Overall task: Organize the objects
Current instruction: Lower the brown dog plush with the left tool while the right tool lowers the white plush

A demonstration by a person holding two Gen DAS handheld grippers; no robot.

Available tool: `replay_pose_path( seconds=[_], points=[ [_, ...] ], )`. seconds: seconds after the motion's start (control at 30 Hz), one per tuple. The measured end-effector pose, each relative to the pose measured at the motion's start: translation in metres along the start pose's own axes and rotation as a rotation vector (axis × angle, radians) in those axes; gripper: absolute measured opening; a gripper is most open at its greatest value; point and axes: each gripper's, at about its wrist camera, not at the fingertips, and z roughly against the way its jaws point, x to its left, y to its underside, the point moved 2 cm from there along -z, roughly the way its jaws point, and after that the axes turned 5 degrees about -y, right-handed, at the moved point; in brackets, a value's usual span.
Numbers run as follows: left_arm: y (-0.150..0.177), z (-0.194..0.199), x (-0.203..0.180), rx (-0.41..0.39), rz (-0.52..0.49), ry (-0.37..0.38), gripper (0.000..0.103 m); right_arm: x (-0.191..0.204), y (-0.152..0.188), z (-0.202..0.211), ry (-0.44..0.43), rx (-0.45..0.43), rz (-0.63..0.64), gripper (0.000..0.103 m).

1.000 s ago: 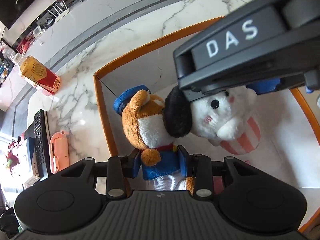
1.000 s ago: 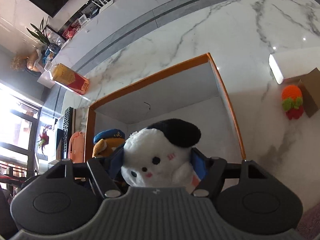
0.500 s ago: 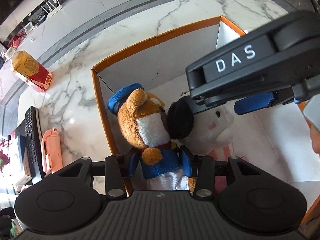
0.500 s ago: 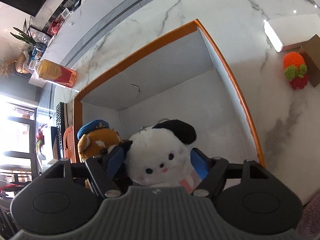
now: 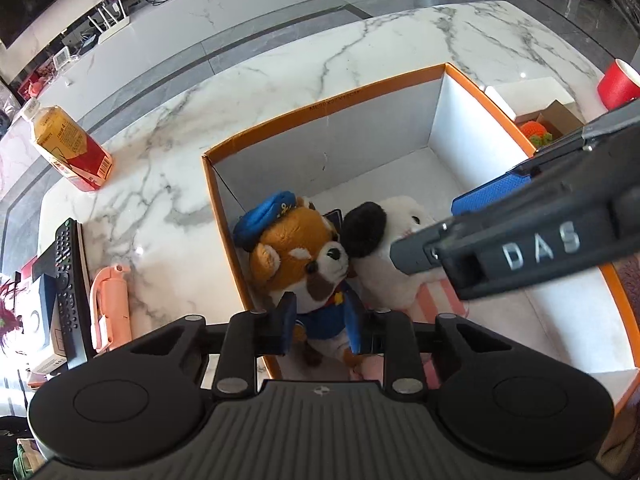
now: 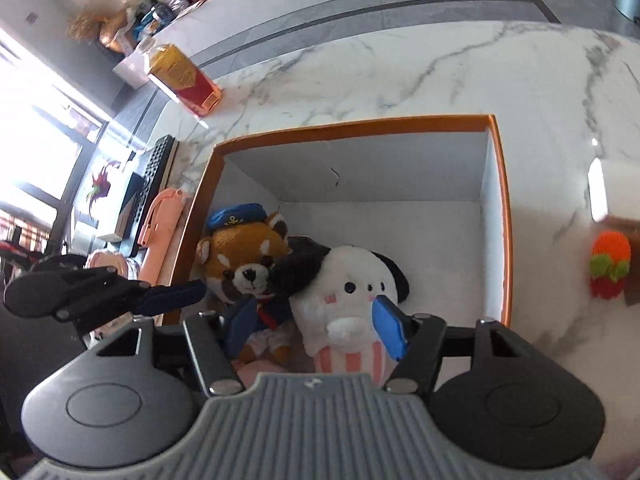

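A brown plush animal (image 5: 298, 256) with a blue cap and a white plush dog (image 5: 394, 276) with black ears sit side by side in the left part of an orange-rimmed white box (image 5: 320, 104). My left gripper (image 5: 322, 330) stands open above the brown plush, its blue pads apart from the body. My right gripper (image 6: 316, 326) is open above the white dog (image 6: 348, 292), pads to either side without pressing. The brown plush (image 6: 244, 264) also shows in the right wrist view. The right gripper's body crosses the left wrist view.
On the marble counter left of the box lie a pink handle tool (image 5: 110, 312), a black remote (image 5: 68, 280) and a yellow-red drink carton (image 5: 68, 148). Right of the box are a knitted orange-red toy (image 6: 610, 264), a small cardboard box (image 5: 558, 116) and a red cup (image 5: 618, 84).
Both plush toys went down into the box and now rest on its floor. Both grippers have let go, opened and drawn back upward.
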Motion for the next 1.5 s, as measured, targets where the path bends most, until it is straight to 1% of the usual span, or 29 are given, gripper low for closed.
replay_pose_path(
  seconds=[0.07,0.13,0.23,0.37,0.5,0.57,0.63,0.77,0.8,0.83,0.87,0.9,0.93,0.97,1.1,1.13,1.2,1.23,1.3,1.37,1.43,1.5],
  points=[
    [-0.003,0.001,0.0,-0.025,0.0,0.0,0.03,0.004,-0.002,-0.004,0.004,0.009,0.088,0.057],
    [-0.005,0.003,0.0,-0.051,-0.021,-0.011,0.03,0.005,-0.004,-0.005,0.02,-0.012,0.178,0.054],
    [-0.01,0.004,0.0,-0.076,-0.083,-0.038,0.03,0.003,-0.012,-0.008,0.033,-0.019,0.264,0.055],
    [-0.015,0.0,-0.001,-0.117,-0.159,-0.044,0.04,-0.003,-0.017,-0.014,0.02,0.03,0.304,0.055],
    [-0.02,-0.011,-0.001,-0.137,-0.22,-0.072,0.04,-0.004,-0.016,-0.021,0.004,0.054,0.332,0.055],
    [-0.023,-0.013,0.001,-0.147,-0.239,-0.065,0.04,-0.004,-0.016,-0.025,-0.017,0.07,0.339,0.054],
    [-0.027,-0.017,0.005,-0.145,-0.242,-0.05,0.04,-0.002,-0.014,-0.03,-0.031,0.091,0.373,0.054],
    [-0.037,-0.025,0.008,-0.117,-0.263,-0.009,0.04,0.004,-0.005,-0.036,-0.001,0.107,0.467,0.054],
    [-0.039,-0.03,0.008,-0.089,-0.266,0.014,0.038,0.005,-0.004,-0.036,0.007,0.102,0.489,0.053],
    [-0.041,-0.036,0.006,-0.042,-0.273,0.036,0.036,0.006,-0.004,-0.037,0.021,0.096,0.507,0.053],
    [-0.041,-0.044,0.003,0.005,-0.287,0.043,0.031,0.006,-0.004,-0.037,0.035,0.091,0.522,0.054],
    [-0.039,-0.054,0.0,0.044,-0.309,0.025,0.03,0.006,-0.005,-0.037,0.043,0.088,0.532,0.054],
    [-0.037,-0.061,-0.003,0.064,-0.334,-0.001,0.028,0.006,-0.006,-0.038,0.048,0.091,0.537,0.054],
    [-0.034,-0.063,-0.007,0.052,-0.367,-0.01,0.024,0.005,-0.007,-0.039,0.046,0.097,0.538,0.054],
    [-0.034,-0.062,-0.008,0.063,-0.384,0.02,0.026,0.006,-0.005,-0.042,0.029,0.122,0.568,0.054],
    [-0.036,-0.06,-0.005,0.056,-0.374,0.024,0.026,0.006,-0.005,-0.042,0.029,0.124,0.571,0.054],
    [-0.039,-0.054,0.001,0.017,-0.366,0.026,0.026,0.006,-0.005,-0.042,0.035,0.125,0.564,0.055],
    [-0.04,-0.051,0.002,0.002,-0.37,0.024,0.027,0.005,-0.006,-0.041,0.037,0.127,0.556,0.055],
    [-0.042,-0.051,0.002,-0.009,-0.386,0.013,0.036,0.004,-0.006,-0.039,0.044,0.122,0.561,0.055],
    [-0.044,-0.055,-0.001,-0.017,-0.415,0.018,0.039,0.006,-0.005,-0.038,0.067,0.115,0.597,0.055],
    [-0.045,-0.062,-0.006,-0.002,-0.446,0.03,0.039,0.007,-0.004,-0.037,0.094,0.116,0.623,0.055],
    [-0.045,-0.07,-0.012,0.013,-0.476,0.037,0.039,0.006,-0.004,-0.036,0.099,0.119,0.627,0.055]
  ],
)
